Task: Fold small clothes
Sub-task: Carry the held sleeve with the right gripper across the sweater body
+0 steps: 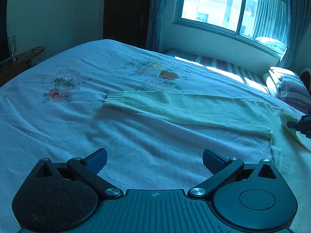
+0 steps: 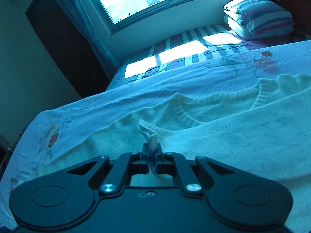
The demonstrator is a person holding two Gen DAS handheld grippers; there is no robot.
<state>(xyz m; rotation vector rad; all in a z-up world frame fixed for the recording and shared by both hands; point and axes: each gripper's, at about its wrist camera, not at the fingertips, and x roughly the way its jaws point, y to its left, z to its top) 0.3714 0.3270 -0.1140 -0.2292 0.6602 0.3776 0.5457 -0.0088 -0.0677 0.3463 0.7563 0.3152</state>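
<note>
Sweater [image 1: 186, 106]: lay flat on the bed [image 1: 77, 128], one sleeve stretched toward 10 o'clock.
Right gripper [image 2: 152, 153]: fingers pinched shut on a ribbed cuff, likely carrying that sleeve across the body.
Left gripper [image 1: 155, 161]: fingers wide apart, empty, probably ready for the outstretched sleeve.

Dim, blue-tinted fisheye views; glaring window [image 1: 229, 5] throws sunlit patches on the bed [image 2: 175, 56], edges curved.

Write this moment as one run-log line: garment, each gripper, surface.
garment: cream sweater, sleeve outstretched | left gripper: open, empty | right gripper: shut on sweater cuff | surface: floral bedspread
</note>
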